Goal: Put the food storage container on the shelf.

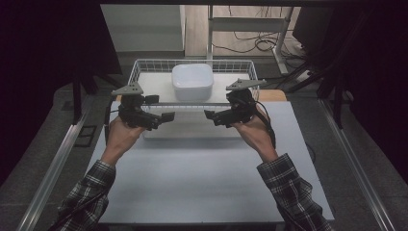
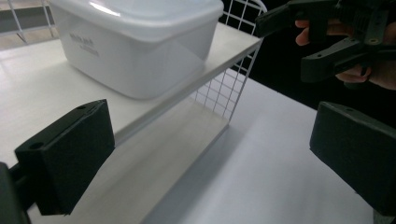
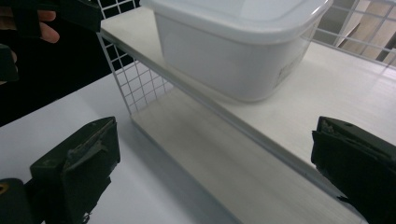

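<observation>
White counter carrying a two-tier wire-sided shelf at its far edge. White lidded plastic container seated on upper shelf board, centred. Left tongs and right tongs held before shelf front, both wide open, gripping nothing, well short of container.

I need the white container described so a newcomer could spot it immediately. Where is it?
Start at the white wire-sided rack at the table's far edge. On its upper wooden shelf, centred, sits the white container. It is a squarish tub with rounded corners and a fitted lid, the single item standing on that shelf.
</observation>
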`<move>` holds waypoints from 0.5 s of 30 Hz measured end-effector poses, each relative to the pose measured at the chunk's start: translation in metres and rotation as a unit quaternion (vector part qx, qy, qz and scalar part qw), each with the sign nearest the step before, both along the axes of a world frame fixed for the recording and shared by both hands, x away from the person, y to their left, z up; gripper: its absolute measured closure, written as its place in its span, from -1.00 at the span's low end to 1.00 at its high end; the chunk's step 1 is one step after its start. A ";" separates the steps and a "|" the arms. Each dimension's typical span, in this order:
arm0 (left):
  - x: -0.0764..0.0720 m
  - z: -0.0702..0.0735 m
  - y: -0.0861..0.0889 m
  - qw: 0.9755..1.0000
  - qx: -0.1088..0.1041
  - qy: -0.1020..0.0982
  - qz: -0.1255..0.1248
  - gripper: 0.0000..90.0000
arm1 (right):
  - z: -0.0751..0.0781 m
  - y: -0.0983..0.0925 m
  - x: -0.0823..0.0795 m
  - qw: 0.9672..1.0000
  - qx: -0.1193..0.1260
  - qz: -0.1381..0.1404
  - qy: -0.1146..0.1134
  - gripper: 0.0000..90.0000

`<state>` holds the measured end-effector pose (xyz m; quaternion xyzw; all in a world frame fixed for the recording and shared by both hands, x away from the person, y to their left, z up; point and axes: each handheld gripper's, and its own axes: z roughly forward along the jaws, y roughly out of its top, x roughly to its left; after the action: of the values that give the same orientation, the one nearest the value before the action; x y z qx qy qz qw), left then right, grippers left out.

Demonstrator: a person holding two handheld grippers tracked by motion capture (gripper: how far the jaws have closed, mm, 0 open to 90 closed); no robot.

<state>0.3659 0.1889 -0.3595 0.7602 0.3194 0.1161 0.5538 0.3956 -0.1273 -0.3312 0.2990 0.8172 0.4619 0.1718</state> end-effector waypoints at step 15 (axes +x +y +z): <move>-0.019 -0.034 -0.011 1.000 0.020 0.009 -0.009 -0.97 | -0.024 -0.017 -0.025 1.000 0.000 0.022 -0.001 -0.98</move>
<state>0.3470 0.1774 -0.3935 0.7752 0.3153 0.1104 0.5362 0.3704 -0.1440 -0.3557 0.2804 0.8235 0.4655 0.1627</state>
